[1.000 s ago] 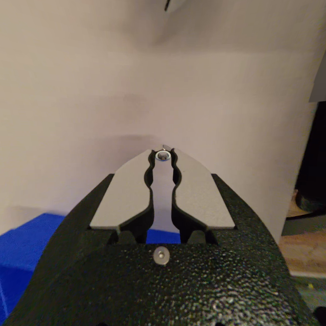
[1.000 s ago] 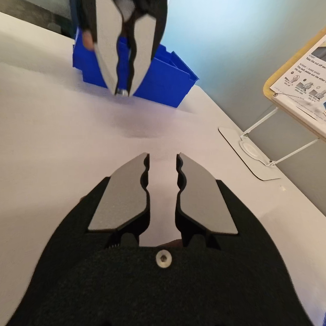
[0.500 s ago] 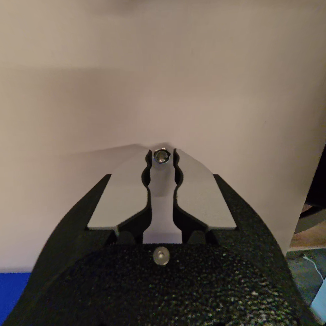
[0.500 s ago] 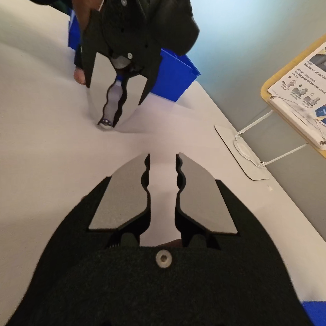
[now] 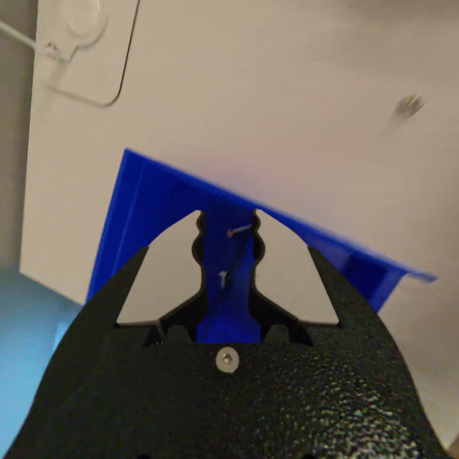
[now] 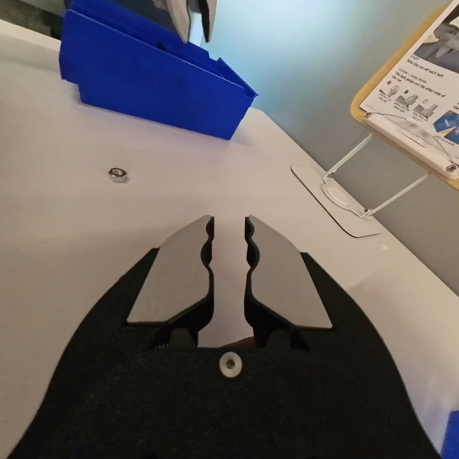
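Observation:
My left gripper is open and empty, hovering over the open blue bin. Between its fingers I see two small silver bolts lying on the bin floor. The right wrist view shows this gripper above the bin, with its jaws apart. A silver hex nut lies alone on the white table; it shows blurred in the left wrist view. My right gripper is open and empty, low over the table, to the near right of the nut.
A wood-framed instruction sheet stands on white wire legs, on a white base plate at the table's right edge; the plate also shows in the left wrist view. A blue thing sits at the lower right corner. One gripper's finger ends stand about 30 cm off the other's. The silver hex nut lies some 15 cm from my right tips, 20 cm from my left tips.
My left gripper lowered the nut to the table, opened and left it there, then rose and swung over the blue bin. My right gripper has barely moved.

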`<state>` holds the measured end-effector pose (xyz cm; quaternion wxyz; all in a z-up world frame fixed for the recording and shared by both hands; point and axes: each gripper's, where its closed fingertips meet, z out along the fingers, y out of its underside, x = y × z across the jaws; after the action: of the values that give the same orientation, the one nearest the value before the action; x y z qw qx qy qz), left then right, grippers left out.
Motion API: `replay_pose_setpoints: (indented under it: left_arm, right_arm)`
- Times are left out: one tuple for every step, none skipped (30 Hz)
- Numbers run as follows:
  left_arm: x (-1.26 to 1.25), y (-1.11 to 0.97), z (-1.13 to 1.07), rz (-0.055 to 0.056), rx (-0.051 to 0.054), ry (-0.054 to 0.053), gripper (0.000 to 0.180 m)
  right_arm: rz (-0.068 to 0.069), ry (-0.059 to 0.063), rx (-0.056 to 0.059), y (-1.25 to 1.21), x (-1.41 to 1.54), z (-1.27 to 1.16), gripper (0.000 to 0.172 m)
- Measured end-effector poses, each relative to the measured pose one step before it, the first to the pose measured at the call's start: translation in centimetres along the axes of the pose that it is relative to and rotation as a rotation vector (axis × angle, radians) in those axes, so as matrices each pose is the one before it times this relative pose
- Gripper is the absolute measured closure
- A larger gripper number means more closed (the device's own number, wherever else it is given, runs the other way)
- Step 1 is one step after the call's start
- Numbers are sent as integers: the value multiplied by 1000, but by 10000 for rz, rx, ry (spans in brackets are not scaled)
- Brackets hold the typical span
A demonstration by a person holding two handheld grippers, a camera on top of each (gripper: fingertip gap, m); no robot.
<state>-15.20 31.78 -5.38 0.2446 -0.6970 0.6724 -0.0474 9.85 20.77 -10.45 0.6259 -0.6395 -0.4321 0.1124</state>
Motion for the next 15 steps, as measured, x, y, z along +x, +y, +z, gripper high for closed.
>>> replay_pose_setpoints:
  left_arm:
    - [-1025, 1607, 207, 450, -470, 15, 144]
    - [-801, 1597, 396, 476, -491, 104, 144]
    - [-745, 1523, 544, 345, -508, 136, 144]
    - [-667, 1350, 655, 226, -481, 209, 144]
    - [-548, 1001, 704, 229, -348, 269, 144]
    - [-344, 645, 724, 329, -161, 337, 144]
    - [-134, 368, 686, 393, -31, 399, 144]
    - [20, 190, 628, 359, 38, 472, 145]
    - [-6, 31, 576, 219, 87, 448, 146]
    - [-59, -93, 502, 98, 96, 416, 146]
    - [-30, -220, 446, 135, 88, 360, 147]
    - [-85, -301, 403, 196, 85, 239, 148]
    - [-58, -325, 410, 145, 41, 216, 147]
    - [19, -371, 411, 23, 18, 222, 147]
    - [89, -424, 416, -48, 2, 216, 146]
  right_arm:
    - [-29, -10, 107, -82, 77, -48, 149]
    - [-26, 23, 138, -115, 144, -71, 149]
    - [-24, 40, 201, -204, 168, -115, 149]
    - [8, 27, 215, -212, 154, -134, 149]
    - [47, 47, 192, -200, 213, -106, 150]
    - [66, 76, 168, -151, 275, -80, 151]
    - [77, 74, 142, -129, 286, -56, 151]
    - [94, 76, 107, -71, 302, -23, 152]
    - [102, 84, 80, -39, 316, -4, 152]
    - [101, 86, 73, -34, 320, 6, 152]
    - [102, 99, 60, -29, 318, 34, 152]
    - [95, 117, 34, -3, 333, 18, 152]
    - [86, 96, 13, 21, 283, 48, 152]
    - [66, 61, 0, 37, 228, 76, 152]
    - [36, 74, -12, 51, 204, 95, 152]
